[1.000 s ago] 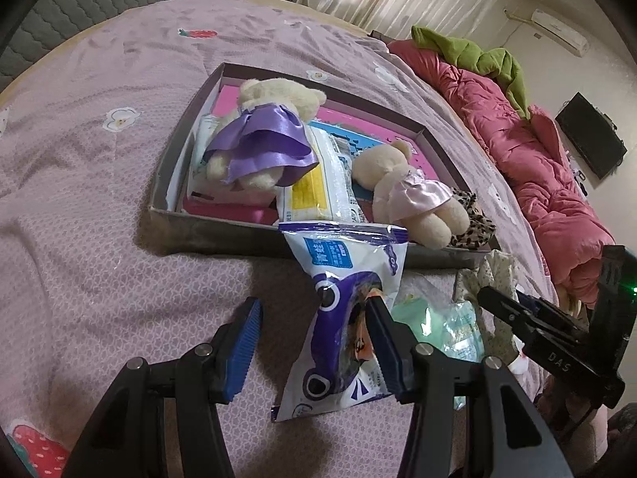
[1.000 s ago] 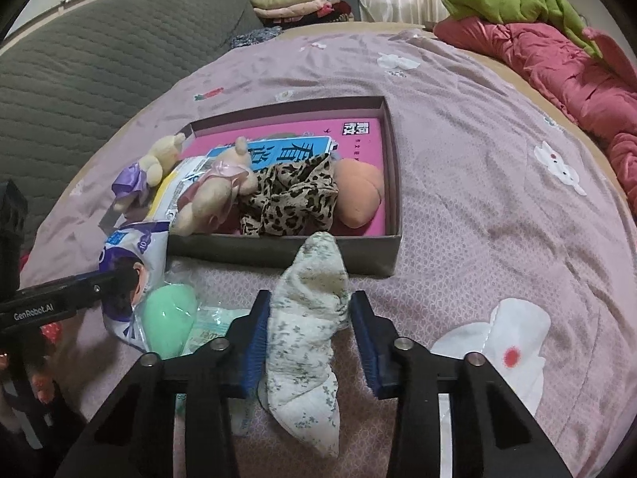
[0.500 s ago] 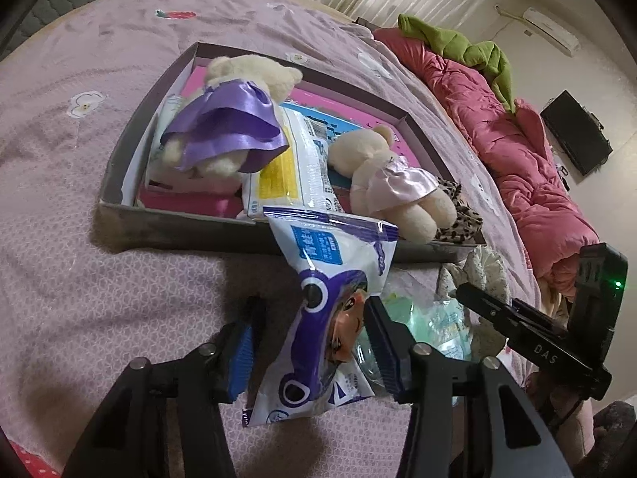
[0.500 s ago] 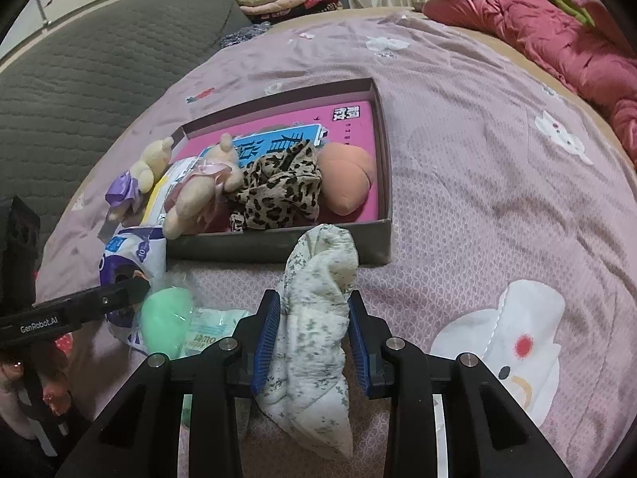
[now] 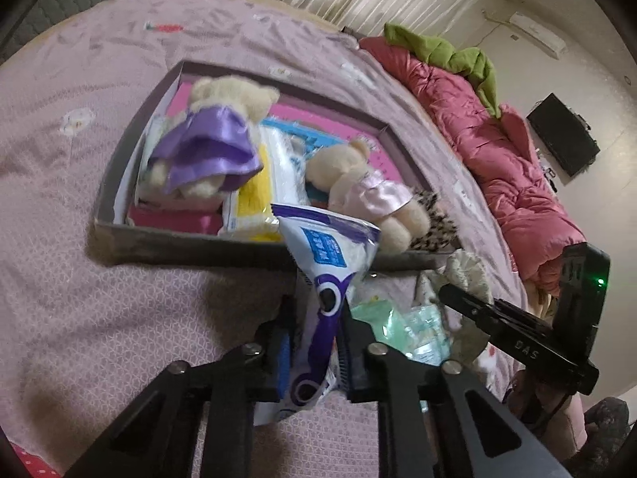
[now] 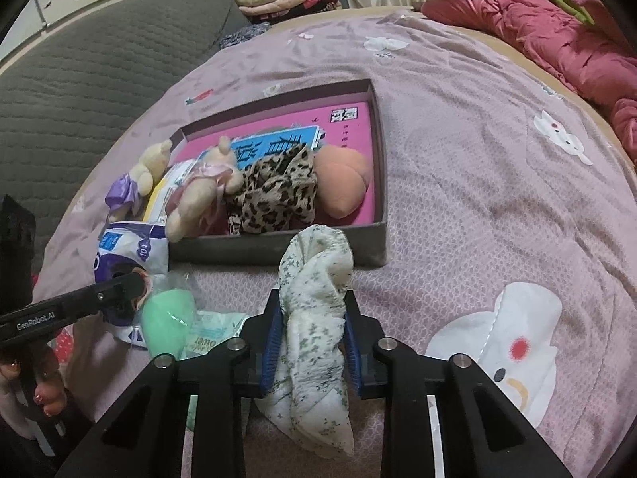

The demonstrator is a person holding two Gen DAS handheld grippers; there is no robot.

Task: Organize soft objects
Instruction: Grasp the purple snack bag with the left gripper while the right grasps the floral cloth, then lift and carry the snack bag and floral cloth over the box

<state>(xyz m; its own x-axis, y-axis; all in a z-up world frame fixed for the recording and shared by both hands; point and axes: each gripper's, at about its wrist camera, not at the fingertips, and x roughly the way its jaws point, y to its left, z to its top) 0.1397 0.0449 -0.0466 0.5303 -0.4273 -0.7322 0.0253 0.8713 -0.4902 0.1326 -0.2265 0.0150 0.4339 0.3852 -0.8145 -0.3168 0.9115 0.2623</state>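
Fabric in your right hand: the pale floral cloth (image 6: 314, 318) is a limp, crumpled bundle, and the right gripper (image 6: 312, 340) has its fingers clamped on its middle, with the top flopping toward the box and the tail trailing below.
Packet in your left hand: the left gripper (image 5: 314, 342) has its fingers pressed together on the lower half of the purple-and-white packet (image 5: 324, 279), which stands up between them, just short of the box's near wall.
Box: the shallow box (image 6: 380, 167) sits on the bed (image 6: 497, 199) right ahead of both grippers; it already holds the purple-dressed bear (image 5: 211, 139), the pink-dressed bear (image 5: 366, 195), a leopard-print cloth (image 6: 274, 195) and a peach cushion (image 6: 344, 183).
Left outside: a green sponge in its wrapper (image 6: 169, 318) lies on the bed between your two grippers.
Step in hand: both items look gripped and ready to carry, neither is over the box yet.
Next move: lift each clear of the near wall, then go forward; the open pink floor (image 6: 338, 117) at the back right looks the easiest place for the cloth.
Watch: the cloth's hanging tail may catch on the rim.
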